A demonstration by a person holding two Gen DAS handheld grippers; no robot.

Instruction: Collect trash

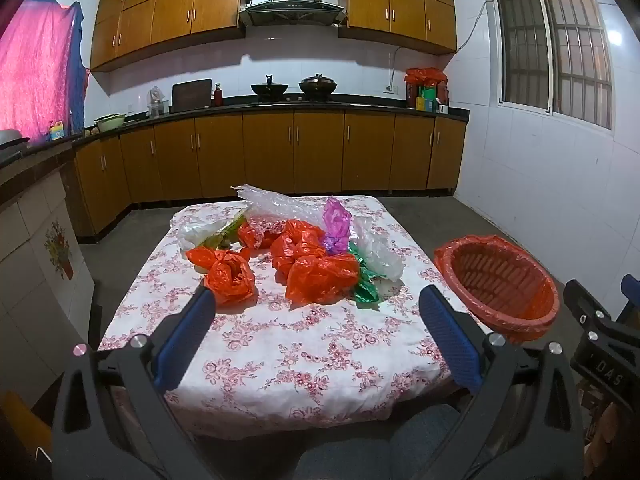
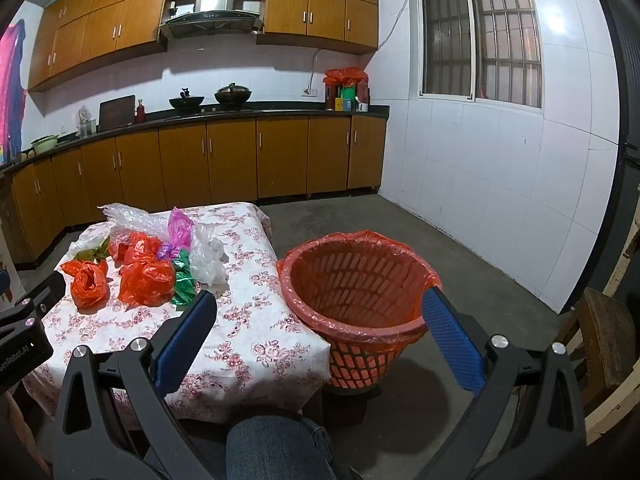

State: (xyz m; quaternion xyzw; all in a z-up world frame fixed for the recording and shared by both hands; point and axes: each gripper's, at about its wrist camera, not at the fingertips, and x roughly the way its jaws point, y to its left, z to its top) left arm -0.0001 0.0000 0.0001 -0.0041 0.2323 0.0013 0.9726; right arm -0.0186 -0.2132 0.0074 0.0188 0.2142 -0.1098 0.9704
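Observation:
Crumpled plastic bags lie in a heap on a table with a floral cloth (image 1: 280, 344): several orange bags (image 1: 320, 276), a purple bag (image 1: 337, 226), a green bag (image 1: 366, 284), and clear plastic (image 1: 276, 202). An orange basket lined with an orange bag (image 1: 500, 284) stands off the table's right edge; it also shows in the right wrist view (image 2: 356, 280). My left gripper (image 1: 318, 300) is open and empty, in front of the heap. My right gripper (image 2: 320, 300) is open and empty, held near the basket's rim. The heap shows in the right wrist view (image 2: 146, 276).
Wooden kitchen cabinets and a dark counter (image 1: 320, 104) with woks run along the far wall. A white tiled wall with a barred window (image 2: 480, 36) is to the right. A wooden chair (image 2: 600, 344) stands at right. A knee in jeans (image 2: 276, 448) is below.

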